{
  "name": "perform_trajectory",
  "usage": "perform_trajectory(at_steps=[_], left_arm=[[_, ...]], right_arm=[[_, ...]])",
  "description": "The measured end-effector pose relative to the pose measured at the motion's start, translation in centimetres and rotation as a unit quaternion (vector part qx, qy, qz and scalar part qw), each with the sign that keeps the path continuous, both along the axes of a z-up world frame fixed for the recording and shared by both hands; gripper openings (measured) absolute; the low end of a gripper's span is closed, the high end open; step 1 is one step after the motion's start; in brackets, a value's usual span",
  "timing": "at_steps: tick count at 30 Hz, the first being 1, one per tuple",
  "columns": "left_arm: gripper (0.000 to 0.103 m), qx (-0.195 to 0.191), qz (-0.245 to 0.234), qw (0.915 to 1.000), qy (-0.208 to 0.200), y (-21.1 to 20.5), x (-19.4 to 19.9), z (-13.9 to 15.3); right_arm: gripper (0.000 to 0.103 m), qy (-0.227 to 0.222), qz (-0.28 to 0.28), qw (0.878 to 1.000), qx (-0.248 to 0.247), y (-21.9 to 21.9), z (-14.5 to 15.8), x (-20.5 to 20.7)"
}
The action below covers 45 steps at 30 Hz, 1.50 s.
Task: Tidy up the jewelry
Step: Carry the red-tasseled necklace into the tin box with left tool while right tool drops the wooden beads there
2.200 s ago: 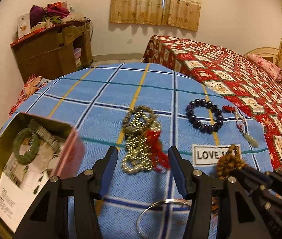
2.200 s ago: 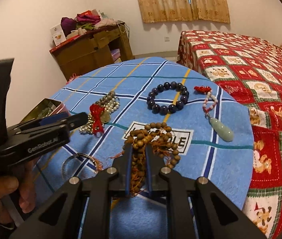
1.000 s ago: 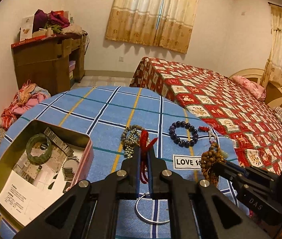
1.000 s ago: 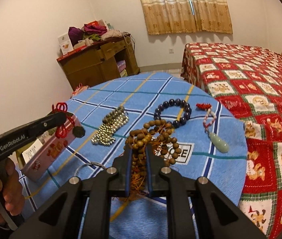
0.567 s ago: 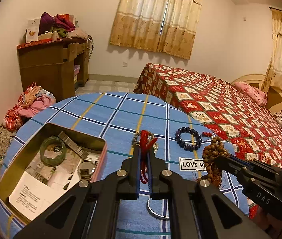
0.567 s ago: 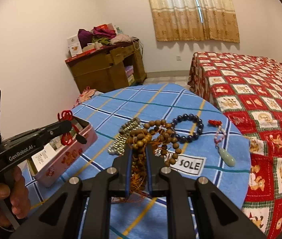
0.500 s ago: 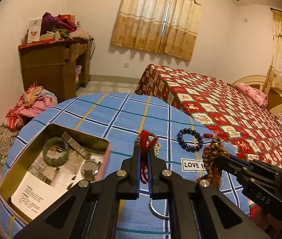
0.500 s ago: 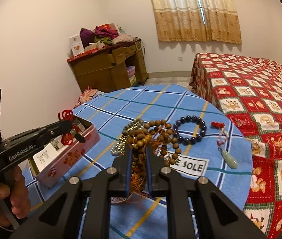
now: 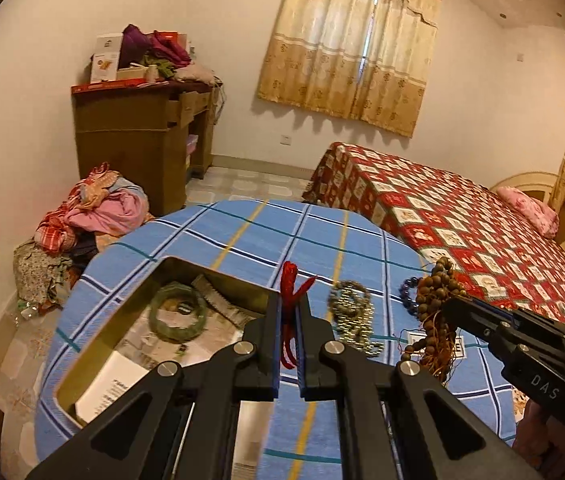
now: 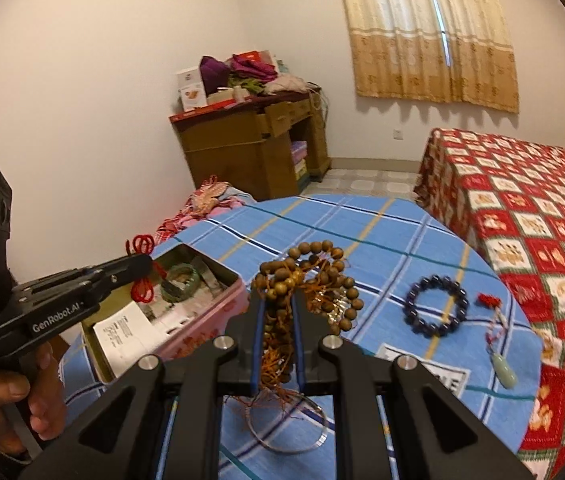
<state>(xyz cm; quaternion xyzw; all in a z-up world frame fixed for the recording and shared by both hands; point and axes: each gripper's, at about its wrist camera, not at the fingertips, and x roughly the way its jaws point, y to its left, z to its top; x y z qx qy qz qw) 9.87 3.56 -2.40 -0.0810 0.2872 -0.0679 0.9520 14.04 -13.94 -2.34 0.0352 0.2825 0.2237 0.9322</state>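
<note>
My left gripper (image 9: 290,304) is shut on a red knotted cord (image 9: 291,280), which hangs over the near edge of an open tin box (image 9: 122,300). In the right wrist view the left gripper (image 10: 140,266) carries the red cord (image 10: 140,292) above the box (image 10: 202,320). A green bangle (image 9: 178,312) lies inside on papers. My right gripper (image 10: 278,300) is shut on a bunch of brown wooden beads (image 10: 306,256), held above the blue plaid table (image 10: 362,232) just right of the box. The wooden beads (image 9: 434,288) hang right of my left gripper.
On the cloth lie a metal bead string (image 9: 352,316), a dark bead bracelet (image 10: 436,306), a jade pendant (image 10: 504,368) and a silver bangle (image 10: 286,428). A red quilted bed (image 9: 462,220) stands right, a wooden desk (image 9: 138,136) and clothes pile (image 9: 94,216) left.
The left gripper shut on the red cord and lifted it off the metal beads. Both grippers have since risen and moved left towards the box with their loads.
</note>
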Motion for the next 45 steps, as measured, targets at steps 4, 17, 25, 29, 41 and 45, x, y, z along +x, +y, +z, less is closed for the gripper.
perform_trajectory(at_steps=[4, 17, 25, 29, 41, 45], left_arm=[[0.005, 0.003, 0.014, 0.9999, 0.0, 1.1, 0.0, 0.1], [0.005, 0.007, 0.062, 0.998, 0.007, 4.9, 0.6, -0.7], [0.005, -0.003, 0.076, 0.9967, 0.028, 6.7, 1.6, -2.3], [0.005, -0.003, 0.081, 0.996, 0.038, 7.2, 2.0, -3.1], [0.005, 0.019, 0.087, 0.995, 0.046, 8.0, 3.3, -4.0], [0.005, 0.026, 0.083, 0.9951, 0.047, 8.0, 3.4, -4.2]], right_arm=[[0.014, -0.003, 0.017, 1.0, 0.004, 1.4, 0.2, 0.6], [0.014, -0.003, 0.07, 0.998, 0.006, 6.1, 0.1, 2.2], [0.014, 0.015, 0.091, 0.996, 0.005, 8.5, -1.2, 3.6], [0.014, 0.022, 0.101, 0.995, -0.002, 9.8, -2.0, 4.1], [0.014, 0.053, 0.108, 0.992, -0.026, 11.4, -4.6, 5.1], [0.014, 0.063, 0.105, 0.992, -0.033, 11.6, -5.1, 5.2]])
